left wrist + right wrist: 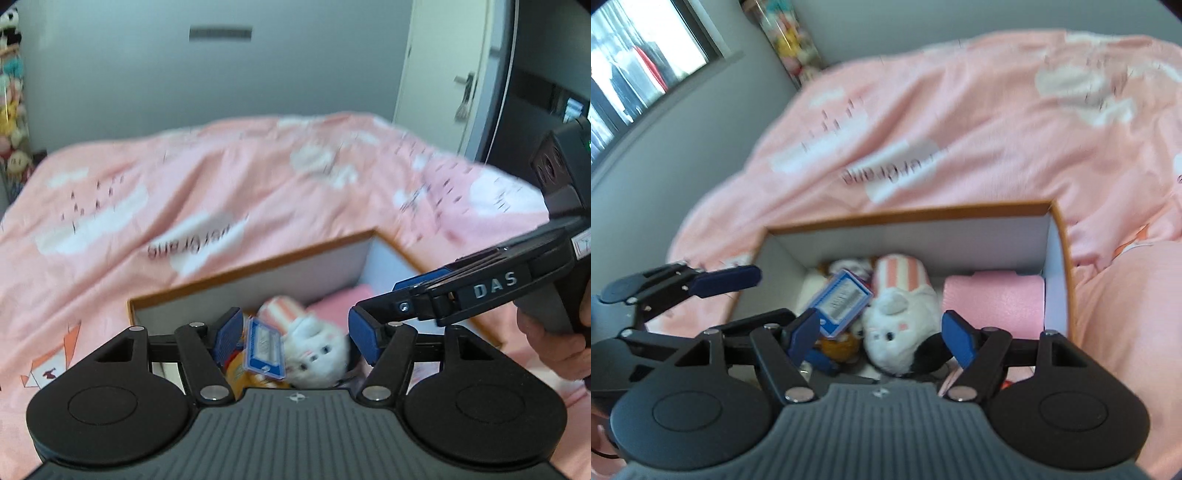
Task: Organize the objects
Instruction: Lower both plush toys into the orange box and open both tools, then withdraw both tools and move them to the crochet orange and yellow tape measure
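An open storage box with a brown rim sits on the pink bed. Inside lie a white plush bunny with pink-striped ears, a blue-and-white card pack, an orange toy and a pink folded cloth. My left gripper is open above the bunny, holding nothing. My right gripper is open over the box, holding nothing. It also shows in the left wrist view, entering from the right over the box.
A pink duvet with white clouds covers the bed. A shelf of plush toys stands by the grey wall. A white door is at the right. A window is on the left.
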A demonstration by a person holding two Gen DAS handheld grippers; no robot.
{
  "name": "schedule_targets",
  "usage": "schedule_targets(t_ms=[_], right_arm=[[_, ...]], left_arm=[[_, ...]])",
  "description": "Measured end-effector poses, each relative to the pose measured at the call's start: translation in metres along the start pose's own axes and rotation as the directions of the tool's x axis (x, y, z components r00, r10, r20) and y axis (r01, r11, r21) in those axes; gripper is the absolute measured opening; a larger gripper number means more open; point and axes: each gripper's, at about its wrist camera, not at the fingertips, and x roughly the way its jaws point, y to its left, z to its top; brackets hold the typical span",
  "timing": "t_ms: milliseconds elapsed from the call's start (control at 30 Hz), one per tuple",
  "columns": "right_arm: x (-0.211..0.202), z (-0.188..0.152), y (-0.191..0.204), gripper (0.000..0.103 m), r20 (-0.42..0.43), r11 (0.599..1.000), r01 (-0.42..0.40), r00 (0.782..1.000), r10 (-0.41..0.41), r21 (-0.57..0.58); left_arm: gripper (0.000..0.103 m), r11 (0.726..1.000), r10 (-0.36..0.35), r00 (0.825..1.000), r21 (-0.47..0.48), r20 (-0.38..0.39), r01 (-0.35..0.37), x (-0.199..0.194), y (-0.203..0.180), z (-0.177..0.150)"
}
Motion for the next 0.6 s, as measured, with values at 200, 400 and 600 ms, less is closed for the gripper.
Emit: schedule_targets(t_ms=[200,400,600], right_arm=[[-0.073,-0.041,0.009,0.076,0.196,0.998,0.019,0.981,-0.007,-0.061],[-0.107,-0.098,0.007,0.078,0.305,0.980,0.175,0.942,-0.139,-0.093],[-0.110,-0.137,-0.010,0.077,0.314,0.965,0.245,0.927,-0.204,-0.097]], left_arm=[[0.076,0.999,0.002,0.993,0.054,0.120,-0.009,-0.045,-0.039,-0.010],[0.076,0.987,-0.153,0.984,0.060,0.093,0.148,-0.053,-0.074,-0.037],[0.072,0.966,-0.204,0.979,0.157,-0.012,0.203,-0.021,-0.110,-0.078]])
